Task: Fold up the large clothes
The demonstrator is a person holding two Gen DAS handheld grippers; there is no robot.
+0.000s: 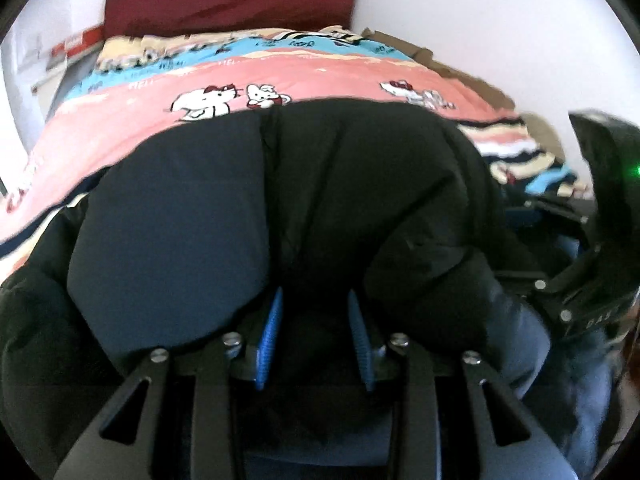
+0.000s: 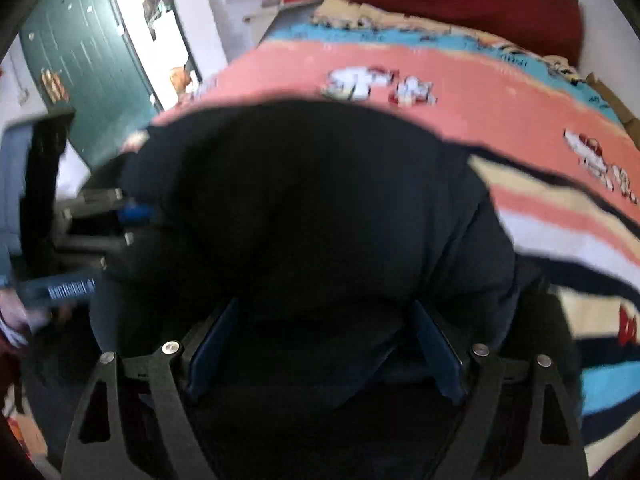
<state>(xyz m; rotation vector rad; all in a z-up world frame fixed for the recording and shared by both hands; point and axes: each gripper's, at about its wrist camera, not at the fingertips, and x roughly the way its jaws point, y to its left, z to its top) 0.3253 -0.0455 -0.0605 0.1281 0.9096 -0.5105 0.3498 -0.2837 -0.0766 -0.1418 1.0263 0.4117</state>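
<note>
Mid-fold: left gripper (image 1: 316, 320) and right gripper (image 2: 326, 344) both clenched on the coat (image 1: 280, 200) over the bed (image 1: 320, 76) (frames blurred), next calling for level carry and even laydown

The big puffy coat (image 1: 248, 200) is black. The striped bed cover (image 1: 320, 76) is pink, blue and cream, with white cartoon cats.
</note>
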